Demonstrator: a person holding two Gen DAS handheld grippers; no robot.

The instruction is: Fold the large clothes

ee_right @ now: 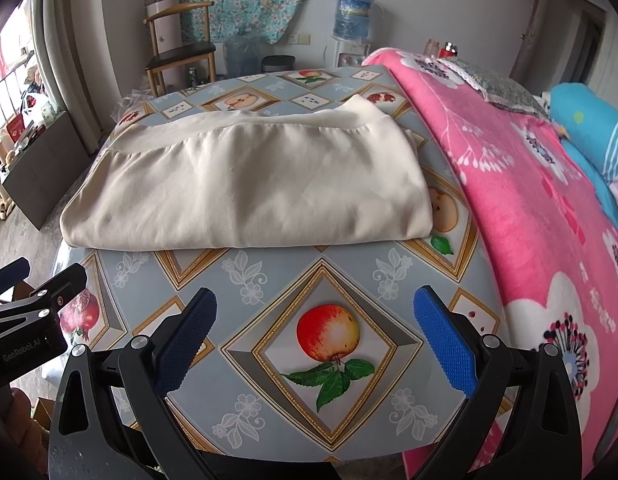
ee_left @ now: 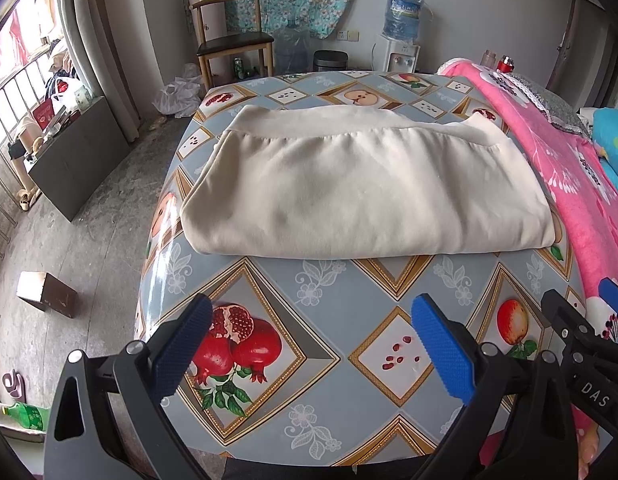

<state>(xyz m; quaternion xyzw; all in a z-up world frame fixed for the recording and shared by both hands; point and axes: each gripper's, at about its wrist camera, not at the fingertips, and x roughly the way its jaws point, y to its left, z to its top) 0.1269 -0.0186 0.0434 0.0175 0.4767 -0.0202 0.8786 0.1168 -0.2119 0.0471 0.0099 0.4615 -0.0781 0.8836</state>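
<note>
A cream garment (ee_left: 361,188) lies folded into a thick rectangle on the table (ee_left: 329,300), its ribbed hem along the far side; the right wrist view shows the same garment (ee_right: 249,184). My left gripper (ee_left: 313,332) hovers open over the bare tablecloth, short of the garment's near fold, nothing between its blue pads. My right gripper (ee_right: 315,320) is also open and empty, above a printed apple on the table (ee_right: 269,280). Each gripper shows at the edge of the other's view: the right gripper (ee_left: 581,312) and the left gripper (ee_right: 37,280).
A pink floral blanket (ee_right: 529,184) covers the bed along the table's right side, with a blue pillow (ee_right: 589,128) beyond. Past the table stand a wooden chair (ee_left: 233,40), a water dispenser (ee_left: 401,24) and a bin (ee_left: 329,60). A small box (ee_left: 45,292) sits on the floor at left.
</note>
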